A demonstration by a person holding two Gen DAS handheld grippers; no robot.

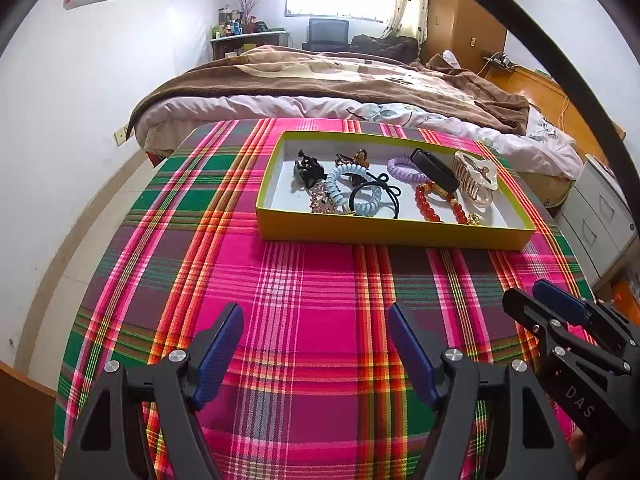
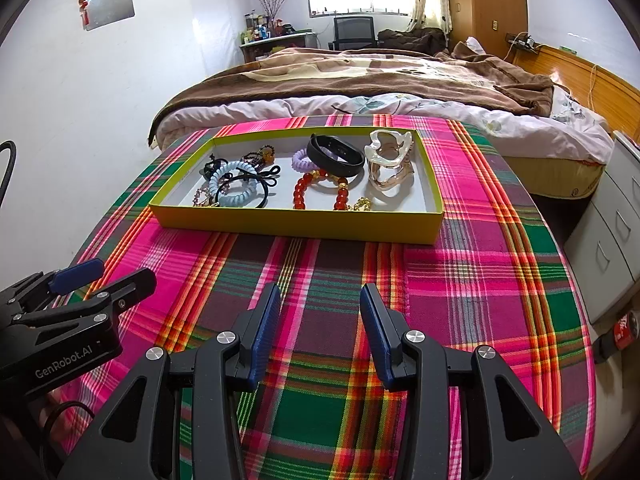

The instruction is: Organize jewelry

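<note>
- Jewelry lay heaped inside a shallow yellow-green box (image 1: 394, 236) with a white floor, which sat on a plaid tablecloth (image 1: 304, 280) of pink, green and orange, toward the table's far edge.
- Beyond the box stood a bed (image 2: 360, 80) under a brown blanket.
- Nearer than the box, the left gripper (image 1: 316, 354) hung over bare cloth, its blue pads spread wide with nothing between them.
- Beside it, also on the near side of the box, the right gripper (image 2: 320, 334) held its pads parted more narrowly, gripping nothing.
- At the box's right end a pearly, gold-toned claw clip (image 2: 390, 164) stood on the floor.
- Next to the clip, toward the middle of the box, a black wristband (image 2: 336, 154) rested on a lilac spiral hair tie (image 2: 301, 162).
- In front of these, near the box's front wall, lay a red bead bracelet (image 2: 320, 192) with gold spacers.
- In the left half, two pale blue spiral hair ties (image 1: 348, 188) tangled with a black elastic band (image 1: 380, 196).
- At the left end sat a black claw clip (image 1: 308, 168).
</note>
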